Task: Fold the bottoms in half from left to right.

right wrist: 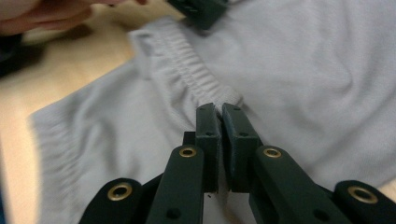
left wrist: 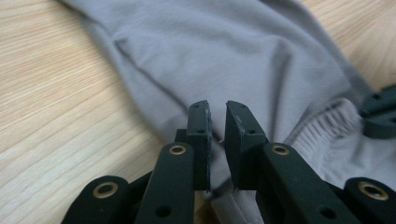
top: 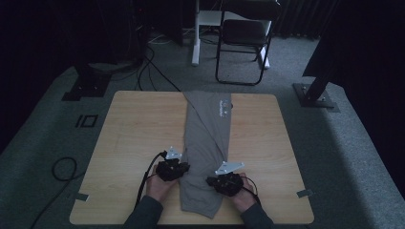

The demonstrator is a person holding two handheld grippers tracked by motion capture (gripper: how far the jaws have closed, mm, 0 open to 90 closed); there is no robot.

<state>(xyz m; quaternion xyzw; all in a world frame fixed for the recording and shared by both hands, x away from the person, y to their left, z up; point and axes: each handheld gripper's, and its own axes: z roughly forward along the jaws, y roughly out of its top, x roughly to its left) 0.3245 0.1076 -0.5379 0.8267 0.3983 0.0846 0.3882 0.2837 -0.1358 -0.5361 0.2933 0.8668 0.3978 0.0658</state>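
Observation:
Grey trousers [top: 207, 138], folded lengthwise, stretch from the far edge of the wooden table [top: 138, 129] to its near edge. A small logo faces up near their far end. At the near end, my left gripper [top: 185, 168] holds the left side of the cloth. In the left gripper view its jaws [left wrist: 218, 109] are nearly together, with a fold of the grey fabric [left wrist: 233, 60] pinched low between them. My right gripper [top: 209, 181] is shut on the ribbed waistband [right wrist: 201, 79], which bunches just past its tips [right wrist: 220, 109].
A black folding chair [top: 243, 33] stands on the carpet beyond the table. Black stand bases [top: 86, 88] [top: 315, 95] flank the far corners. A cable loop [top: 64, 168] lies on the floor at left. Bare wood lies on both sides of the trousers.

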